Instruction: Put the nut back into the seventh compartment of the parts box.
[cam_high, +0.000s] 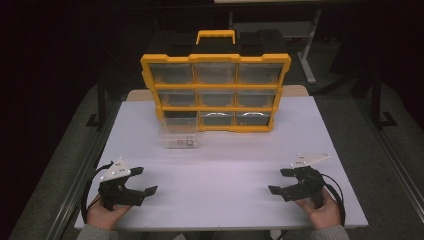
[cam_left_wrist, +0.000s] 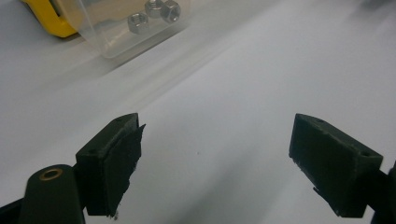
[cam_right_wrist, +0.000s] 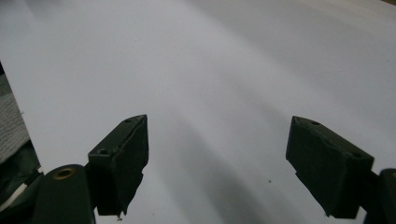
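Note:
A yellow and black organizer case (cam_high: 216, 92) with clear drawers stands upright at the far middle of the white table (cam_high: 225, 165). One clear drawer (cam_high: 178, 135) is pulled out and rests on the table in front of the case's lower left. It holds a few metal nuts (cam_left_wrist: 154, 14). My left gripper (cam_high: 141, 181) rests near the front left of the table, open, nothing between its jaws. My right gripper (cam_high: 281, 181) rests near the front right, open and empty too. Both point toward the table's middle.
The pulled-out clear drawer (cam_left_wrist: 126, 28) lies ahead of the left gripper, next to a yellow corner of the case (cam_left_wrist: 44, 18). A dark floor surrounds the table, with table legs and frames behind it.

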